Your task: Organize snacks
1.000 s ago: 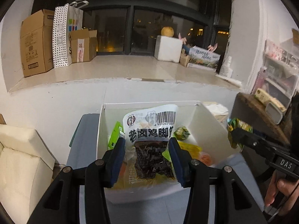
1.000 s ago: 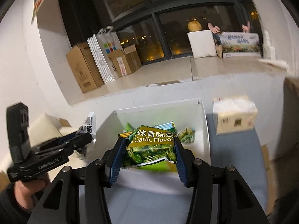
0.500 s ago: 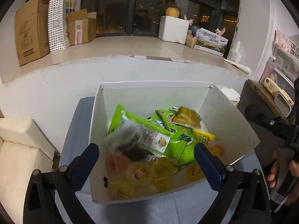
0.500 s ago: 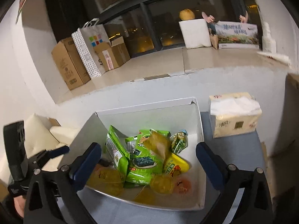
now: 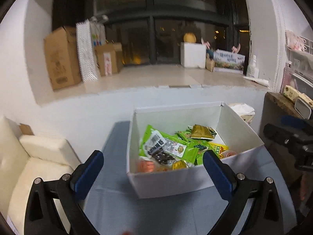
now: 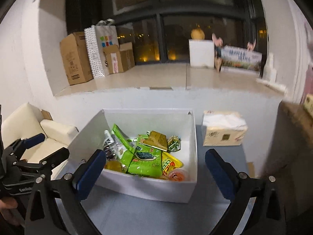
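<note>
1. Fingers of the left gripper (image 5: pixel 152 165) spread wide, gripping nothing; the right gripper (image 6: pixel 155 163) likewise gapes empty.
2. Both hang just short of the white box (image 6: pixel 140 188) on the blue-grey cloth (image 6: pixel 156 215).
3. Snacks (image 6: pixel 144 156) heap inside it (mostly green packets, some jelly cups, one clear pouch of dark pieces).

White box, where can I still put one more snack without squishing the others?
The white box is bare along its back wall and in the far right corner, behind the small green packet. The front half is crowded with green bags and jelly cups. Outside, blue cloth lies bare between box and tissue pack.
</note>
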The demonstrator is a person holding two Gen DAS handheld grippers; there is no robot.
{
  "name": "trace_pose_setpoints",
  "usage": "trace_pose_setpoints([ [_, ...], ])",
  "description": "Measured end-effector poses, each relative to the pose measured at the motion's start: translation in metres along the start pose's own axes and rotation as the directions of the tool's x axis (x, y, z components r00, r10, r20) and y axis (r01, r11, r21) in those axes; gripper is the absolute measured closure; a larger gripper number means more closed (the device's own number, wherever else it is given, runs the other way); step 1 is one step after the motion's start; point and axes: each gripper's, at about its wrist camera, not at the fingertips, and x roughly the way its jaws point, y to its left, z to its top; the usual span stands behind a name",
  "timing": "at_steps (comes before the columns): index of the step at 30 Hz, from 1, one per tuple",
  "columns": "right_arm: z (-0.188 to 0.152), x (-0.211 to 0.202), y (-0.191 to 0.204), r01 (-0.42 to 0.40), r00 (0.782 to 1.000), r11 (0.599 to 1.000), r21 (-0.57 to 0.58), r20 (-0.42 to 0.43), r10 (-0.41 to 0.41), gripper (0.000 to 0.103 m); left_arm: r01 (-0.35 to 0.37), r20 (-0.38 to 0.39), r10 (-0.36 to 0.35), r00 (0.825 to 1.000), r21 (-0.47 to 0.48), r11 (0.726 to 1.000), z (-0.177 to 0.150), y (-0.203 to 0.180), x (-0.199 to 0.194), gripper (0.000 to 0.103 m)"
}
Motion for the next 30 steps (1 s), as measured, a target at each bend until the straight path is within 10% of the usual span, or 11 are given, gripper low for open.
trace_pose_setpoints([
  [13, -0.053, -0.116, 0.018, -0.049, 0.998, 0.998, 0.037, 0.03, 0.048, 0.0, 0.16, -0.056, -0.167, 0.984, -0.104, 0.982, -0.05, -0.004, -0.11, 0.0],
  [30, -0.104, -0.158, 0.033, -0.092, 0.996, 0.991, 0.092, -0.005, 0.092, 0.0, 0.139, -0.035, -0.142, 0.989, -0.075, 0.987, -0.076, -0.002, -0.186, 0.0],
])
